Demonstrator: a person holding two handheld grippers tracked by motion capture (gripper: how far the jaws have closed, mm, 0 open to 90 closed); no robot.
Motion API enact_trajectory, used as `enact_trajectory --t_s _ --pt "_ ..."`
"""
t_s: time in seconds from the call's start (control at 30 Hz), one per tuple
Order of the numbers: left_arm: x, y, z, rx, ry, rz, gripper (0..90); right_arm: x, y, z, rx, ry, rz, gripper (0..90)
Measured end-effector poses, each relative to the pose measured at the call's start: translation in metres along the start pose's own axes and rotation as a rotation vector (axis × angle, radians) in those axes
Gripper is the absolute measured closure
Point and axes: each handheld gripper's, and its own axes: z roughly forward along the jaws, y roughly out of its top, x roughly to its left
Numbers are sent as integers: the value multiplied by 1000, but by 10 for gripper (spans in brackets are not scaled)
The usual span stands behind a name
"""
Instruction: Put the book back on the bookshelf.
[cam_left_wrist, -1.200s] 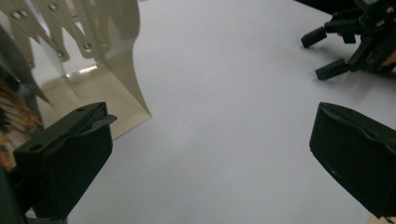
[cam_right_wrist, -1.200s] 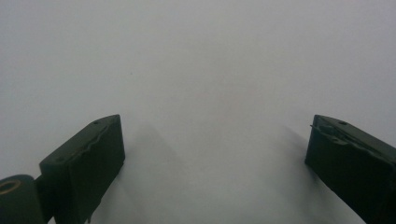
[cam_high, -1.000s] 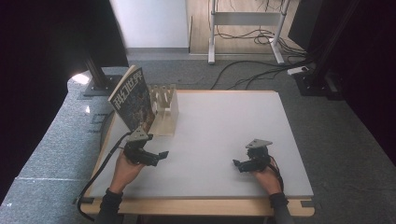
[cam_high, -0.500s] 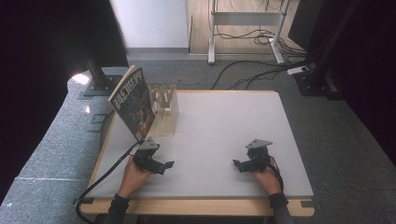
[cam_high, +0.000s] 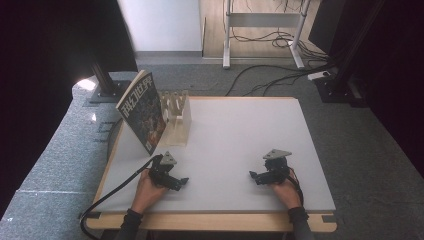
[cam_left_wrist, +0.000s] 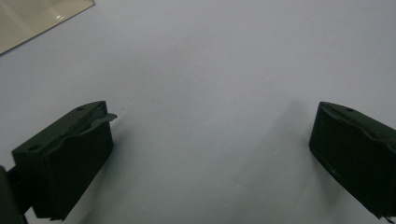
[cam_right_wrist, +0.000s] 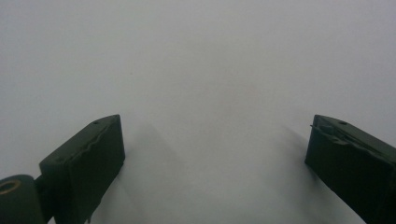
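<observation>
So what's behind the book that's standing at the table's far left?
The book leans back against a pale wooden slotted rack, whose upright dividers show past its right edge. The rack's left part and whatever its slots hold there are covered by the book.

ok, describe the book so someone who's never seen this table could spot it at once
Start at the white table and go to its far left corner, where a pale wooden slotted rack stands. The book stands tilted against the rack's left side, front cover facing the person. It is the table's one colourful item: a dark illustrated cover with large white characters near the top.
</observation>
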Motion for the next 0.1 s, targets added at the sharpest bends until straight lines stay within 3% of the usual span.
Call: enact_trajectory --t_s 0.1 --pt "0 0 0 -1 1 1 0 0 0 0 0 0 0 37"
